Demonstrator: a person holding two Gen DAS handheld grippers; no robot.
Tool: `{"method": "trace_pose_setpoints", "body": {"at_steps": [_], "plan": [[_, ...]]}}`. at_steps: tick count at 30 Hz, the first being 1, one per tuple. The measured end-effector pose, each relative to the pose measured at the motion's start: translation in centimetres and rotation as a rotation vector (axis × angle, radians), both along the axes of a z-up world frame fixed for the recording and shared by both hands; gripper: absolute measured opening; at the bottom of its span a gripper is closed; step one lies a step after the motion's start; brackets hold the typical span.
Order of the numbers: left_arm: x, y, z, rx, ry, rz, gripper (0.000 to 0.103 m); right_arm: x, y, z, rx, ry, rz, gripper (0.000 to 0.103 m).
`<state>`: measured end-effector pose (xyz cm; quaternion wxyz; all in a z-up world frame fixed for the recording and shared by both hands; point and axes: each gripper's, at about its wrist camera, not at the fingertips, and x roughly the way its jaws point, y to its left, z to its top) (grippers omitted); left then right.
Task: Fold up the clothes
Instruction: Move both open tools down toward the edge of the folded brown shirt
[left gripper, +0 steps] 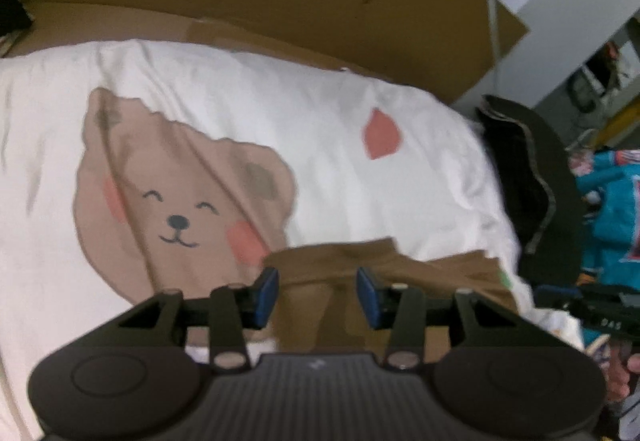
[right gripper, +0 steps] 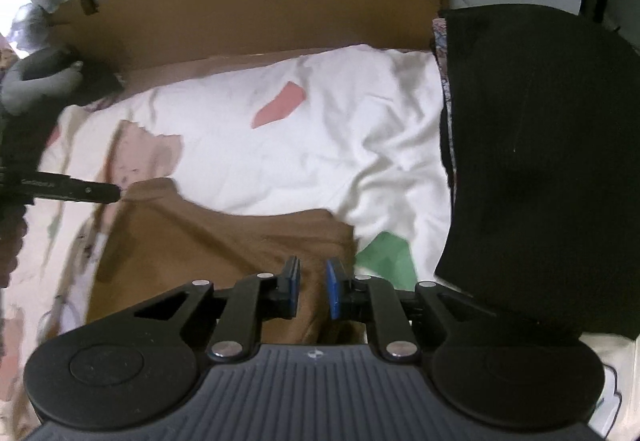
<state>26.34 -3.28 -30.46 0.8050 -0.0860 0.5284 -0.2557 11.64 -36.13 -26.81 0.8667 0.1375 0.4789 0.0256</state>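
Note:
A brown garment [left gripper: 400,269] lies flat on the white bedding [left gripper: 320,129]. My left gripper [left gripper: 318,295] hovers over its near-left part, jaws well apart, a raised brown fold between the blue pads but not touching them. In the right wrist view the same brown garment [right gripper: 224,241] spreads to the left. My right gripper [right gripper: 313,291] sits above its right part, near the edge. Its pads stand a narrow gap apart, with brown cloth showing through that gap. One left-gripper finger [right gripper: 80,189] reaches the garment's far-left corner.
The bedding carries a bear print [left gripper: 180,201] and pink and green patches. A black garment [right gripper: 540,161] lies to the right of the brown one. Cardboard [right gripper: 260,1] stands behind the bed. A teal garment [left gripper: 616,201] lies far right, and a grey soft toy [right gripper: 36,81] far left.

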Motion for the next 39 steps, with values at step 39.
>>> {"method": "trace_pose_setpoints", "body": {"at_steps": [39], "plan": [[-0.4, -8.4, -1.3, 0.064, -0.025, -0.142, 0.049, 0.2, 0.7, -2.7, 0.075, -0.046, -0.008, 0.035]]}}
